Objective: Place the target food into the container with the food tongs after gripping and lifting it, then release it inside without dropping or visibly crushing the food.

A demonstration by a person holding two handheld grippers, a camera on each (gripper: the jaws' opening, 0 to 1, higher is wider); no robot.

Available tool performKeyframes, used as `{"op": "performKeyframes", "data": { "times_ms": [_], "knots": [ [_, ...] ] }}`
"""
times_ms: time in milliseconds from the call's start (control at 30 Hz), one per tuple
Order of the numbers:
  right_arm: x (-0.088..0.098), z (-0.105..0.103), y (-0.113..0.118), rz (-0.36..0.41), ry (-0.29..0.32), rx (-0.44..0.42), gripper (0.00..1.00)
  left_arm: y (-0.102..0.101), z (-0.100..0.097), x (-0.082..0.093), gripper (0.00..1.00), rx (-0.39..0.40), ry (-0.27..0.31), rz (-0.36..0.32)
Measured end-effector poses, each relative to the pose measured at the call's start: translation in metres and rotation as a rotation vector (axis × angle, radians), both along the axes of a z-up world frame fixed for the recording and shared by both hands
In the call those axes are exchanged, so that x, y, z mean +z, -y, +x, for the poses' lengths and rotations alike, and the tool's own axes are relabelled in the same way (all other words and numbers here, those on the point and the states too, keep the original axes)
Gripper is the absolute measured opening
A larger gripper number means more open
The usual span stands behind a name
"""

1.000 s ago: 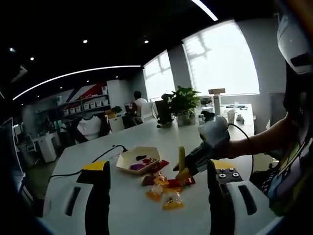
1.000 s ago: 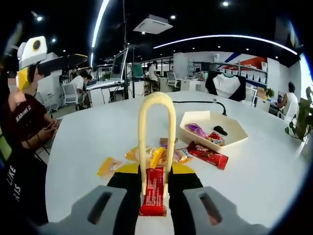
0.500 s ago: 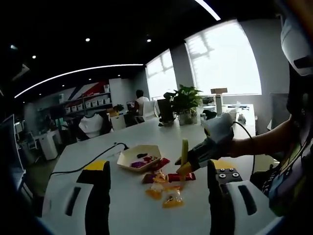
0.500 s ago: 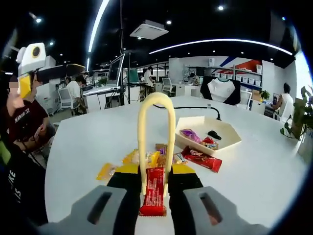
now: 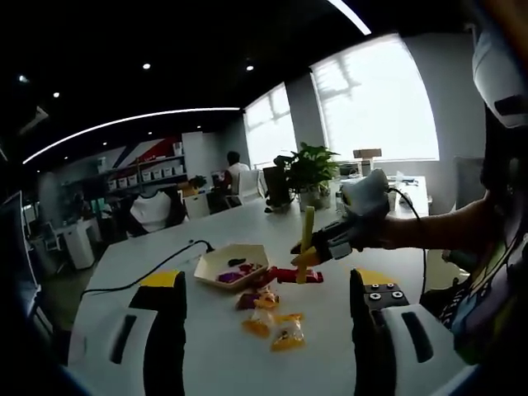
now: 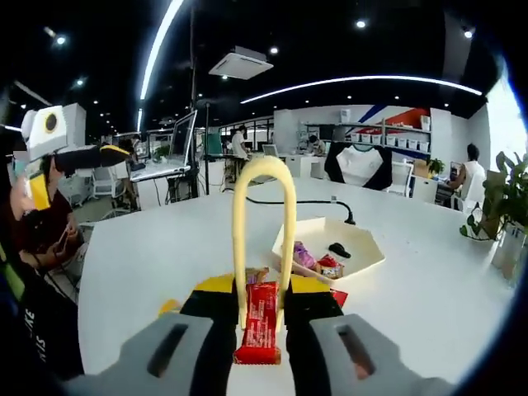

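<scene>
Above table (image 5: 214, 346), tongs (image 6: 264, 239) grip red bar (image 6: 260, 323); bar's far end hidden.

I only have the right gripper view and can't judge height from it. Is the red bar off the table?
Observer: Yes. In the left gripper view the red bar hangs crosswise in the tongs, clear of the table.
Operator: Is it over the tray?
Observer: It seems not. It appears just beside the tray, above the loose snacks.
Operator: What about the left hand-held gripper?
Observer: The left hand-held gripper is open and holds nothing.
</scene>
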State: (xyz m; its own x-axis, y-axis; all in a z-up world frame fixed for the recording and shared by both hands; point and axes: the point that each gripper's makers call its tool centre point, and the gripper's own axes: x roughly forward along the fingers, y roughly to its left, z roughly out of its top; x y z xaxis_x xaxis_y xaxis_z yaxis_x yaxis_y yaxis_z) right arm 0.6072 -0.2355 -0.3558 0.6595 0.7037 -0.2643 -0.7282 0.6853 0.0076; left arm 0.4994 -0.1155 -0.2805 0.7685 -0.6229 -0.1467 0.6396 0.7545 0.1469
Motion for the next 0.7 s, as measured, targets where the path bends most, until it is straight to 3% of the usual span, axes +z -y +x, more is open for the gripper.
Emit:
{"op": "performKeyframes", "data": {
  "times_ms": [200,467,500,700],
  "knots": [
    [0.02,0.021,0.003,0.016,0.026,-0.021,0.16,0.002,0.0,0.001,0.86,-0.005,0.002,0.004],
    [0.034,0.041,0.003,0.015,0.056,-0.035,0.16,0.001,0.0,0.003,0.86,-0.007,0.002,0.0],
    [0.038,0.045,0.002,0.013,0.079,-0.025,0.16,0.002,-0.001,0.003,0.86,-0.009,-0.003,-0.007],
    [0.052,0.066,-0.005,0.014,0.09,-0.013,0.16,0.002,0.0,0.003,0.86,-0.011,0.001,0.003]
  ]
}}
